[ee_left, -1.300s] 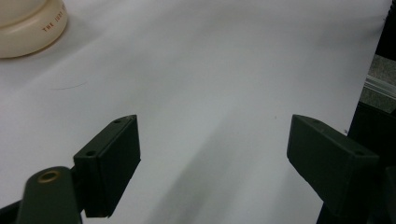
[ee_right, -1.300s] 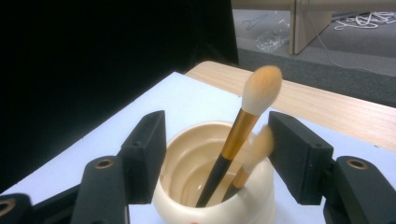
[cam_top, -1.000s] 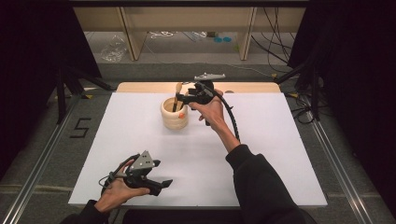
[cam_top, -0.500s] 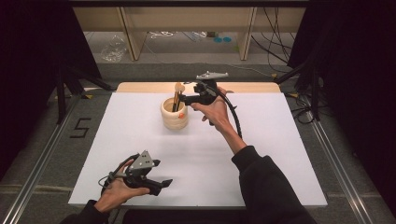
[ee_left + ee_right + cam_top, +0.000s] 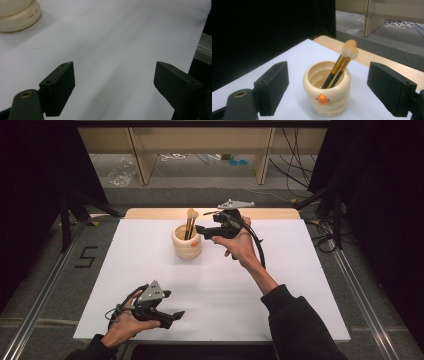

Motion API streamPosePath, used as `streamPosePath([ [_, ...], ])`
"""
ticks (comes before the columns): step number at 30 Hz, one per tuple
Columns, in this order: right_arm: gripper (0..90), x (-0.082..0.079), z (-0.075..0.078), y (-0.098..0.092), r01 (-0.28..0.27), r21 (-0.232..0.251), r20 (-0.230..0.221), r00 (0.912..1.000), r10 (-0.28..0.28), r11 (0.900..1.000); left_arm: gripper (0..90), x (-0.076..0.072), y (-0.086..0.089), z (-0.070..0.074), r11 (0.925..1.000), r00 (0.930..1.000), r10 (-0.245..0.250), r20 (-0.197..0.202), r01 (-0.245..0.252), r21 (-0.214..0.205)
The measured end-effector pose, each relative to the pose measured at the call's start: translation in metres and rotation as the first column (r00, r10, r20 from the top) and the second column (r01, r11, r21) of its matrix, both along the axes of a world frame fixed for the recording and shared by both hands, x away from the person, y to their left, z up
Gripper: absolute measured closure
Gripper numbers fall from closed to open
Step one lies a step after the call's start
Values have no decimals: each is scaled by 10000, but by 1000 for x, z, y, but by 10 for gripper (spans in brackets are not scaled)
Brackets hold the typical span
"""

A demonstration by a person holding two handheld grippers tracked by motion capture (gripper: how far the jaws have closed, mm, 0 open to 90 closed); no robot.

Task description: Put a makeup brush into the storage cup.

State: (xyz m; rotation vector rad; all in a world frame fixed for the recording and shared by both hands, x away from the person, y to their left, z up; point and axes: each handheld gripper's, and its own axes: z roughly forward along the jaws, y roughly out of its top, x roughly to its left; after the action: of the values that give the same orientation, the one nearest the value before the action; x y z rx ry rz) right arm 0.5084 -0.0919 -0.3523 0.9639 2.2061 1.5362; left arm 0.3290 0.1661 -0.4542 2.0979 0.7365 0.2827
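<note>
A cream ringed cup (image 5: pixel 187 244) stands at the far middle of the white sheet with two orange-tipped brushes (image 5: pixel 190 221) leaning in it. My right gripper (image 5: pixel 199 229) hovers just right of the cup's rim, pointing at it. Its jaws have just been opening and stand wide with nothing between them. In the right gripper view the cup (image 5: pixel 327 95) and brushes (image 5: pixel 340 67) sit a short way ahead of the fingers (image 5: pixel 273 87). My left gripper (image 5: pixel 174 304) rests open near the front left edge. In its view the cup's base (image 5: pixel 17 17) lies far off.
The white sheet (image 5: pixel 300 285) covers the table, and a wooden strip (image 5: pixel 155 213) shows along its far edge. Shelf legs and cables lie on the floor beyond. A dark stand (image 5: pixel 65 215) is at the left, with a "5" mark (image 5: pixel 85 256) on the floor.
My right gripper has drawn back to the right and a little up from the brush tops, and its jaws have opened. The brushes stay in the cup. The left hand has not moved.
</note>
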Motion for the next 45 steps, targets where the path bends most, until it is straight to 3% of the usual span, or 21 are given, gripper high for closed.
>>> streamPosePath([
  [10,192,-20,3,-10,-187,38,209,9996,186,9998,169,1,1,1,10000,10000,-74,-49,74,-39],
  [12,194,-24,3,-12,-217,55,260,9994,215,9997,169,1,2,1,9998,9998,-180,131,180,17],
  [14,195,-27,1,-14,-213,-16,218,9995,214,9998,169,0,2,1,10000,10000,-65,-19,65,-4],
  [20,194,-39,-5,-24,-203,193,130,9997,201,9996,169,0,0,0,9999,10000,-11,8,11,-113],
  [30,188,-50,-12,-33,-259,-173,-1,9997,259,9995,169,-2,-1,1,9999,10000,-80,49,81,-152],
  [34,192,-56,-16,-33,-380,-182,-50,9993,379,9991,169,-1,0,2,9999,9996,-111,269,114,-100],
  [45,194,-74,-22,-46,-498,-104,-233,9985,495,9987,169,-1,0,1,9997,9999,23,165,-19,-245],
])
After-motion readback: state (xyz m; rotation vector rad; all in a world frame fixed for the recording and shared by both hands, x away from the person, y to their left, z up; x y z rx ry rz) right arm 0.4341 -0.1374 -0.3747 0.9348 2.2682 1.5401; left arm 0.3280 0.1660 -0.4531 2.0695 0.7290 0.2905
